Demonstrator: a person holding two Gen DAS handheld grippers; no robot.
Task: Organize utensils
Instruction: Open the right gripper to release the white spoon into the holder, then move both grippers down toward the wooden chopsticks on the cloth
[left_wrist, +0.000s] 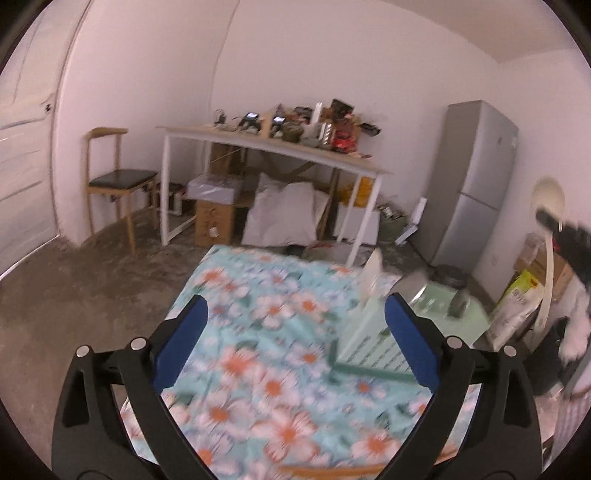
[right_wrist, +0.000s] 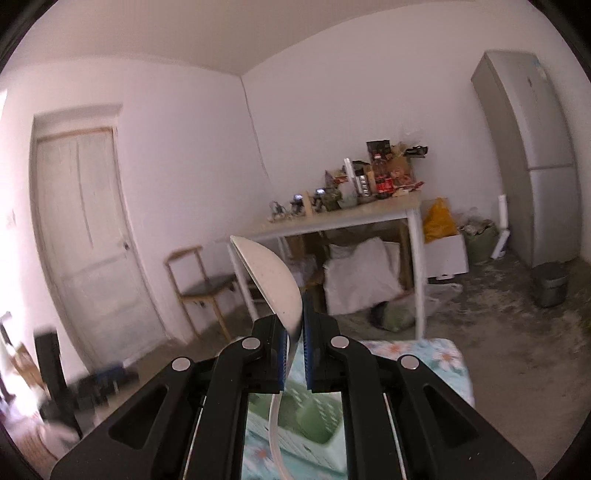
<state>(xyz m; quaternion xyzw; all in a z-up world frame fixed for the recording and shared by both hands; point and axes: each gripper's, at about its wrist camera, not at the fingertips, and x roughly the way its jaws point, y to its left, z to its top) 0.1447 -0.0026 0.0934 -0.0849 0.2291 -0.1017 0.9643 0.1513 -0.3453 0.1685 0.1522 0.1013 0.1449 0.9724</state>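
Note:
My right gripper (right_wrist: 294, 339) is shut on a cream plastic spoon (right_wrist: 269, 280), held high with the bowl up and the handle hanging down between the fingers. The spoon (left_wrist: 548, 206) and the right gripper (left_wrist: 565, 236) also show at the right edge of the left wrist view. My left gripper (left_wrist: 295, 332) is open and empty above the floral tablecloth (left_wrist: 258, 332). A pale green slotted utensil holder (left_wrist: 373, 339) stands on the cloth by the right finger; it also shows below the right gripper (right_wrist: 314, 417). A green utensil (left_wrist: 365, 369) lies at its foot.
A white-legged table (left_wrist: 273, 147) loaded with clutter stands at the far wall, with boxes and pillows under it. A wooden chair (left_wrist: 118, 181) is at the left, a grey fridge (left_wrist: 476, 177) at the right, a door (right_wrist: 85, 229) beyond. A metal cup (left_wrist: 413, 288) sits behind the holder.

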